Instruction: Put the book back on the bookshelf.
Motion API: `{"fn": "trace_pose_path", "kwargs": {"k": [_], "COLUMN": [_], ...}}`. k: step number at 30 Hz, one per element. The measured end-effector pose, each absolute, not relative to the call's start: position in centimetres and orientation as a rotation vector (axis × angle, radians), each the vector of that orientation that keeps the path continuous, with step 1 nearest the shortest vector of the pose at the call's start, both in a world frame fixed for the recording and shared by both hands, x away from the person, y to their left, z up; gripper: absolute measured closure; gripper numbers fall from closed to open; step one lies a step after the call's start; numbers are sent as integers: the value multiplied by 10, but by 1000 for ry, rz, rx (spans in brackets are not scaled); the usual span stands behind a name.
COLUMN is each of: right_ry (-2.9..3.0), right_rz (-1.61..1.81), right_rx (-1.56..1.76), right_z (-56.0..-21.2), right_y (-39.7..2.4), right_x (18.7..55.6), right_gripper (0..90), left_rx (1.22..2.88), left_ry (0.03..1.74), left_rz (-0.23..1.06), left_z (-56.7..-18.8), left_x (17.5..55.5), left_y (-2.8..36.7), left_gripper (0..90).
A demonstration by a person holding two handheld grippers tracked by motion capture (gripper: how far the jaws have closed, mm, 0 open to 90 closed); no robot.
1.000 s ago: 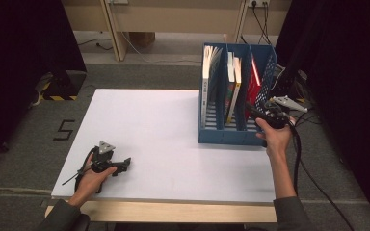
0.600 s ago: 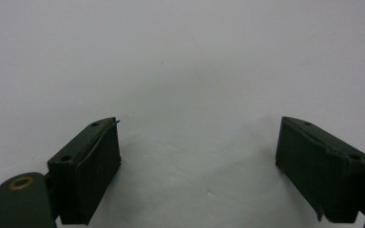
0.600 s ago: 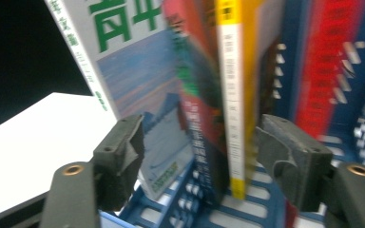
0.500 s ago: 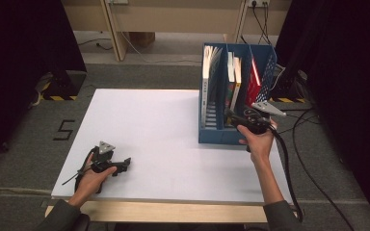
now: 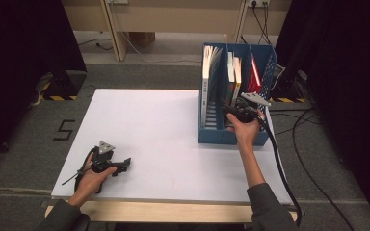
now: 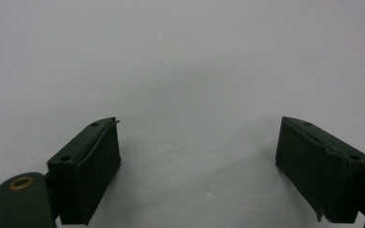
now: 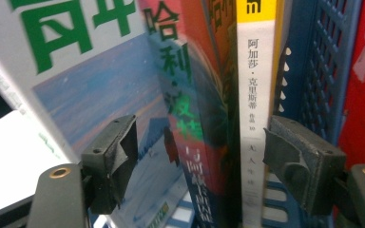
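Note:
A blue file rack (image 5: 217, 137) stands at the right of the white table (image 5: 164, 134), with books upright in its compartments. My right gripper (image 5: 231, 111) is at the middle compartment. Its jaws have just been opening and stand apart in the right gripper view (image 7: 199, 161). Between them are a red and teal book (image 7: 204, 137) and a white book with a yellow top (image 7: 254, 118), and the pads do not visibly press on either. A red book (image 5: 254, 77) leans in the right compartment. My left gripper (image 5: 124, 164) lies on the table near the front left, open and empty (image 6: 199, 161).
A large white book (image 5: 207, 77) fills the rack's left compartment. A cable (image 5: 282, 159) trails from the right gripper past the table's right edge. A "5" tape mark (image 5: 65, 130) is on the floor at the left. A black box (image 5: 58, 86) stands behind it.
My right hand has moved left along the rack's front, from the right compartment to the middle one. The left hand has stayed where it was.

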State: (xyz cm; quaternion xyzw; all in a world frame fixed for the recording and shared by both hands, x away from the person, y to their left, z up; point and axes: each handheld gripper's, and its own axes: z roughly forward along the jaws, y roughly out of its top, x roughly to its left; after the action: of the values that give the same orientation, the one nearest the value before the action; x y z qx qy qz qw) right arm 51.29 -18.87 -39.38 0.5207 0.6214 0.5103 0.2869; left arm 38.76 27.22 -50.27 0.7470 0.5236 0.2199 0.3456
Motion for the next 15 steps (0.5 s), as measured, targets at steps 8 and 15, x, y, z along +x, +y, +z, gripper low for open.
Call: {"fn": "trace_pose_path", "kwargs": {"k": [8, 15], "right_ry": [1593, 1520], "right_rz": [1324, 1361], "right_rx": [1421, 1527], "right_z": [-397, -405], "right_y": [-180, -175], "right_x": [523, 531], "right_gripper": [265, 394], "left_rx": [1941, 1943], "left_ry": [1360, 1358], "left_rz": [570, 569], "left_z": [-503, -502], "left_x": [388, 388], "left_y": [272, 272], "left_gripper": [139, 139]}}
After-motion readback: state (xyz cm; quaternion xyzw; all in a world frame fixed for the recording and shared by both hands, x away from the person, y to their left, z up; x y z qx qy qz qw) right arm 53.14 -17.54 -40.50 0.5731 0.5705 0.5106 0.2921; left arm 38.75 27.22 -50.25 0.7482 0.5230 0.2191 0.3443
